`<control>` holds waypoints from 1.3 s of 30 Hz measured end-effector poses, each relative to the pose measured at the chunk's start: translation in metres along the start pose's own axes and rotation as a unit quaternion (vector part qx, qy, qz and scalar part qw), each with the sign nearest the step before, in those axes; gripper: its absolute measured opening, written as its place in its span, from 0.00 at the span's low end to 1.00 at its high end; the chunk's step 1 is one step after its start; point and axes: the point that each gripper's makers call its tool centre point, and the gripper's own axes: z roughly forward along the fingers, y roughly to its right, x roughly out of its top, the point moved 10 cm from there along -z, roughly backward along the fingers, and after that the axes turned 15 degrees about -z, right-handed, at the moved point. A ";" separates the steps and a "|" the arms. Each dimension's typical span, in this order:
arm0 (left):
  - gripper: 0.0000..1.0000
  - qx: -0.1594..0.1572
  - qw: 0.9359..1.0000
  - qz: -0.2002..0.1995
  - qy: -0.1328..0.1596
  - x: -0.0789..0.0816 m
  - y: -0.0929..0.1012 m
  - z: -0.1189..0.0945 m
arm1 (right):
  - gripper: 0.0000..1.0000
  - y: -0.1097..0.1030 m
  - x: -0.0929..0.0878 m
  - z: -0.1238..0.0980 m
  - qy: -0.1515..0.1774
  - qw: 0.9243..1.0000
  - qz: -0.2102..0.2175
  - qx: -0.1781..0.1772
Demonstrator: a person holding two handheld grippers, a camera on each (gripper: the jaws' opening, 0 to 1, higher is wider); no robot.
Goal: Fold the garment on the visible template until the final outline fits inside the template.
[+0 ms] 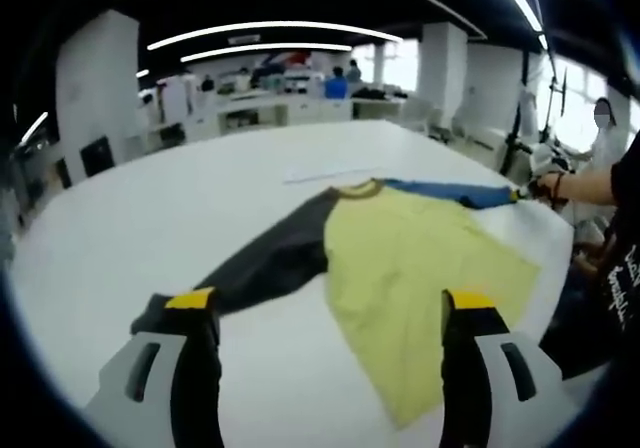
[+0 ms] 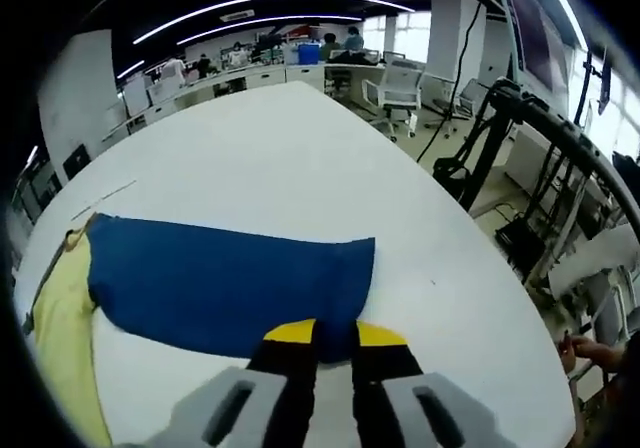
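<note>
Right gripper view: flat blue sleeve (image 2: 235,278) pinched between yellow-tipped fingers (image 2: 290,332).

White bench (image 1: 150,218) lies bare and open around the shirt (image 1: 400,268); beyond the blue sleeve (image 2: 230,283) it stays open; chairs (image 2: 395,88) and stands (image 2: 500,148) crowd its far edge.

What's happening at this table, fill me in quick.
A person is folding a shirt with a yellow body, spread flat on a white table. The right hand-held gripper is closed on the edge of the blue sleeve, near its cuff. The left hand-held gripper is open, with one jaw by the dark sleeve cuff and the other over the yellow hem. No fold is made yet.
</note>
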 end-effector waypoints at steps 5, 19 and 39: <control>0.88 -0.001 1.000 -0.001 -0.001 -0.001 0.001 -0.001 | 0.00 0.001 0.004 0.004 0.003 0.999 -0.038 0.008; 0.91 -0.007 1.000 0.006 -0.003 -0.001 0.001 -0.001 | 0.00 0.005 0.018 0.001 0.014 1.000 -0.022 0.006; 0.91 -0.011 1.000 0.005 -0.002 -0.005 0.001 -0.007 | 0.00 -0.023 0.062 -0.007 0.077 0.995 -0.031 0.048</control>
